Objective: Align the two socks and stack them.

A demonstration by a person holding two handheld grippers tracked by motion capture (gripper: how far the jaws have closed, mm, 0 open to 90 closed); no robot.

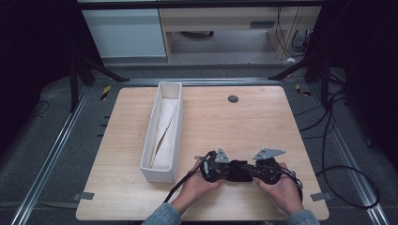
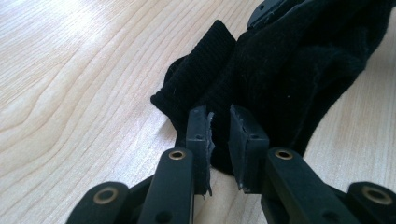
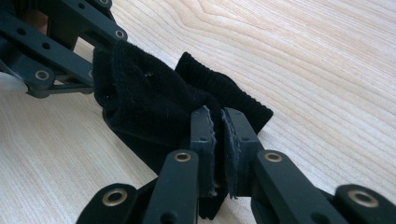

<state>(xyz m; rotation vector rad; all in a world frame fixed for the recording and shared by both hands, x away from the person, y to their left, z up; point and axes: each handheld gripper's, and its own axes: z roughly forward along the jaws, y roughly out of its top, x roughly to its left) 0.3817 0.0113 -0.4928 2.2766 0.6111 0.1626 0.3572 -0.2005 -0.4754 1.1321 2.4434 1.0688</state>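
The left hand-held gripper (image 2: 219,122) has its jaws slightly parted around a fold of a black ribbed-knit sock (image 2: 280,79). The right hand-held gripper (image 3: 223,122) is pinched nearly closed on the same soft cloth. The sock lies bunched near the front edge of the pale wood-grain surface (image 1: 263,122), just right of a long, narrow white box (image 1: 162,174).

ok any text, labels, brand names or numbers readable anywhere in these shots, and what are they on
None can be read.
The black sock, the white box and the wooden table carry no visible print.
The left gripper and right gripper show bare black jaws and brass rivets, no markings.
The grey label on the cabinet beyond the table is too small and blurred to read.
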